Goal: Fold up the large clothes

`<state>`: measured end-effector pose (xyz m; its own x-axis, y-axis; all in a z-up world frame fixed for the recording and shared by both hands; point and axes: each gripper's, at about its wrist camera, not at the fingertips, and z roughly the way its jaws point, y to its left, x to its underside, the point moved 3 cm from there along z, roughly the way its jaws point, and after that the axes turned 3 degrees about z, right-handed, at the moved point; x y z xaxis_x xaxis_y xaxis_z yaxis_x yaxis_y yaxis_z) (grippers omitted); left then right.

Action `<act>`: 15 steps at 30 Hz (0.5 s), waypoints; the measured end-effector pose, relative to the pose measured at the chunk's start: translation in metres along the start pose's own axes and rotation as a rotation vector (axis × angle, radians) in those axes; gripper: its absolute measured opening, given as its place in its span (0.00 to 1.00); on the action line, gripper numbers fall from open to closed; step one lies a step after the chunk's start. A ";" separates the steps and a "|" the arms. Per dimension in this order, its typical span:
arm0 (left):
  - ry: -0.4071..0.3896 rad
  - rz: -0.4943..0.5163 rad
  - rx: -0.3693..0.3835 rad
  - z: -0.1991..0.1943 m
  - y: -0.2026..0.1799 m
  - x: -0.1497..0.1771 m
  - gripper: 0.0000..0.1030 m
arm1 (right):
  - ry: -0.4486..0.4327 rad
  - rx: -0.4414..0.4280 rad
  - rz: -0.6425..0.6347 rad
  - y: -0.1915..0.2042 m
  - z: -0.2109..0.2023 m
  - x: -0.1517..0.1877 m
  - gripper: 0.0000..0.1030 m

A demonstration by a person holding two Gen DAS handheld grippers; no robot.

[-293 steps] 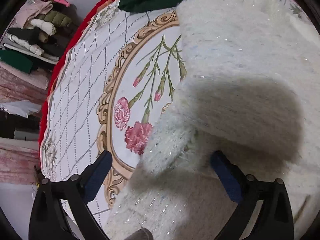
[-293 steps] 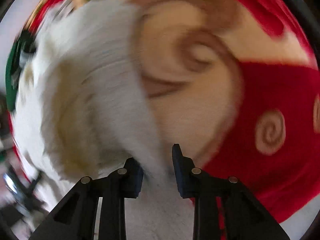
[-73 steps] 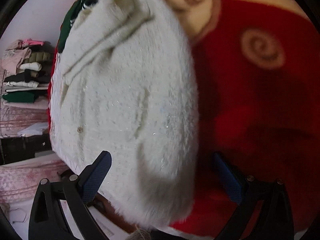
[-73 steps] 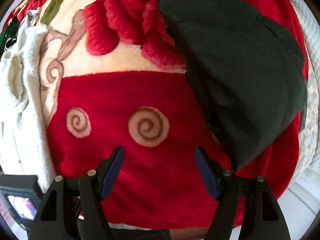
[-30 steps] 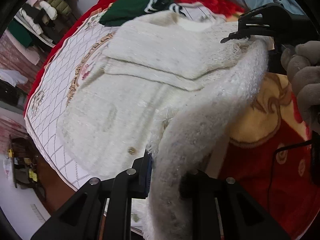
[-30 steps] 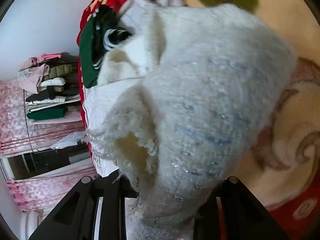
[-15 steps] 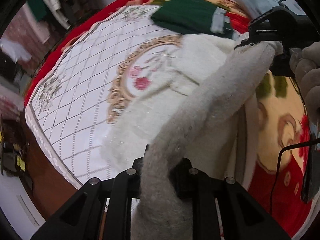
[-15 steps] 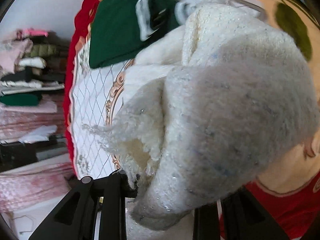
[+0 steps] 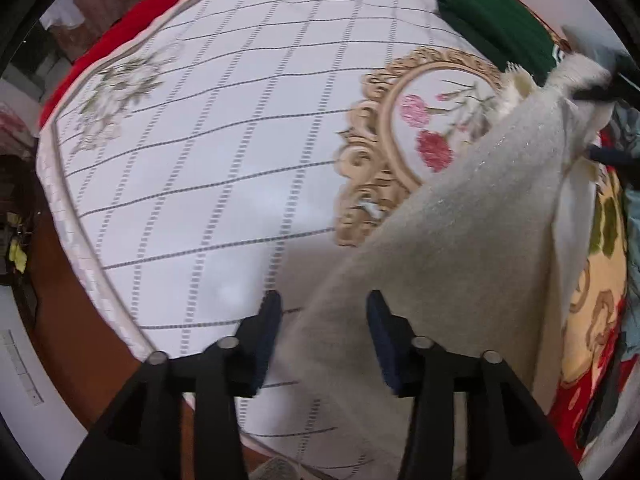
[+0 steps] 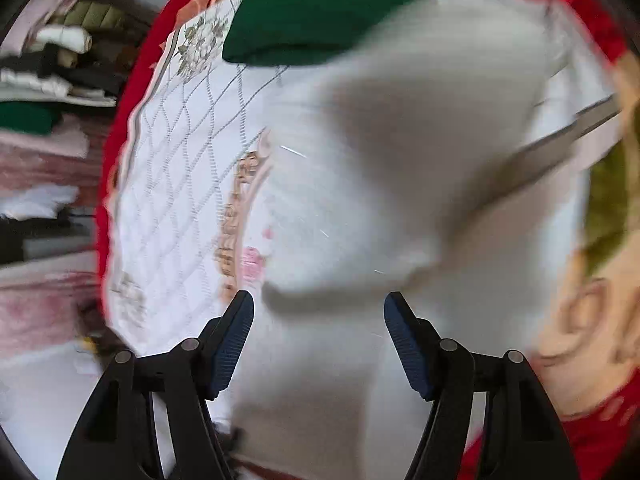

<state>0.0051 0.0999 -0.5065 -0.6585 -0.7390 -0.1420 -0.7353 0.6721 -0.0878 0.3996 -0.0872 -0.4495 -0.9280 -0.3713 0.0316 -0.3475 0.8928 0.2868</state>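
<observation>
Both grippers are letting go here. The left gripper (image 9: 322, 336) has its jaws opening, and the white sweater (image 9: 472, 240) runs between them from the bottom centre of the left wrist view up to the upper right, but the blue pads (image 9: 267, 332) aren't pressing it anymore. Same deal for the right gripper (image 10: 318, 340): jaws opening wide, the sweater (image 10: 380, 184) filling the middle of its blurry view, the cloth sitting loose between the pads.

The sweater lies on the white quilt (image 9: 200, 140) with the grid lines, half covering the gold oval with pink flowers (image 9: 424, 128). A folded green garment (image 9: 496, 28) sits at the upper right of the left view, just past the sweater's far end. A red blanket (image 9: 572, 408) peeks out at the lower right.
</observation>
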 end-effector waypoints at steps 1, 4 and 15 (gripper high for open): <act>0.002 -0.004 -0.009 0.000 0.003 0.001 0.68 | -0.021 0.042 -0.023 -0.002 -0.010 0.008 0.68; 0.004 0.005 -0.056 0.003 0.007 0.002 0.80 | 0.005 0.111 -0.036 -0.017 -0.011 0.032 0.71; -0.041 0.126 -0.185 0.011 -0.014 0.007 0.80 | 0.036 0.313 0.039 -0.055 0.059 0.098 0.03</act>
<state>0.0122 0.0854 -0.5170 -0.7429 -0.6445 -0.1808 -0.6668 0.7362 0.1154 0.3196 -0.1573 -0.5189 -0.9378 -0.3394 0.0727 -0.3418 0.9395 -0.0235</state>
